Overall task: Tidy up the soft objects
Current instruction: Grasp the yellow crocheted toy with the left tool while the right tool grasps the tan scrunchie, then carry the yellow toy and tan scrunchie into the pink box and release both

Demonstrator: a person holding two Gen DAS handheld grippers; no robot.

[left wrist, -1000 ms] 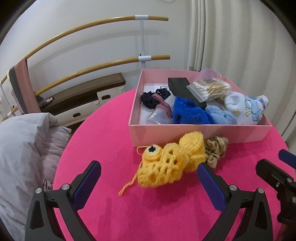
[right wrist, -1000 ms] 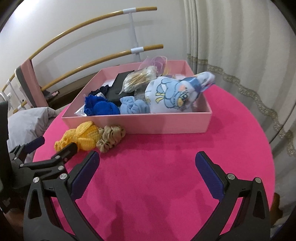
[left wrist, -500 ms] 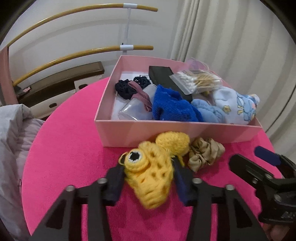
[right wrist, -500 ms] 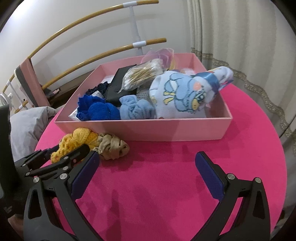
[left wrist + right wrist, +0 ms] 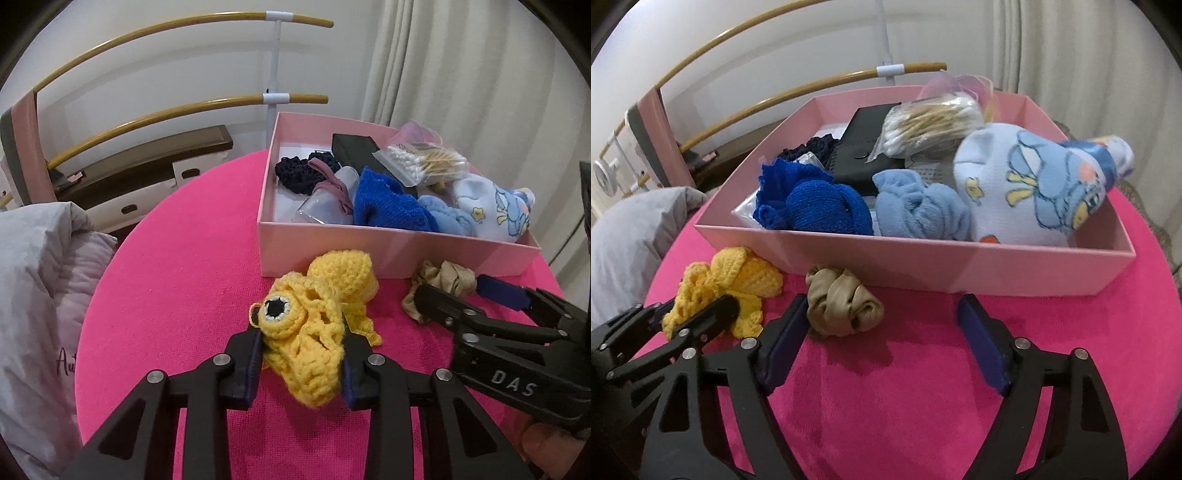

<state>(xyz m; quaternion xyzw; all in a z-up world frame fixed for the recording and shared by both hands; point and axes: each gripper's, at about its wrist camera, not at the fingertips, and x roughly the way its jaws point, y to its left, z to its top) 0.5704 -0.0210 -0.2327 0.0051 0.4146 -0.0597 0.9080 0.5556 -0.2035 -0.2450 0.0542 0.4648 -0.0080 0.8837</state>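
My left gripper (image 5: 301, 350) is shut on a yellow crochet toy (image 5: 317, 317) with a black eye, on the pink round table (image 5: 177, 266) in front of the pink box (image 5: 369, 254). The toy also shows in the right wrist view (image 5: 727, 291). A beige scrunchie (image 5: 842, 306) lies before the box wall. My right gripper (image 5: 882, 332) is open, its left finger touching or nearly touching the scrunchie. The scrunchie (image 5: 439, 284) and the right gripper (image 5: 454, 299) also show in the left wrist view.
The pink box (image 5: 923, 266) holds a blue cloth (image 5: 812, 206), a light blue cloth (image 5: 919, 210), a printed sock (image 5: 1034, 184), a cotton swab bag (image 5: 931, 125) and a black case (image 5: 864, 155). A grey cushion (image 5: 33, 295) lies left. Curtains hang right.
My left gripper closed on the yellow crochet toy. My right gripper moved forward toward the box and now stands beside the beige scrunchie.
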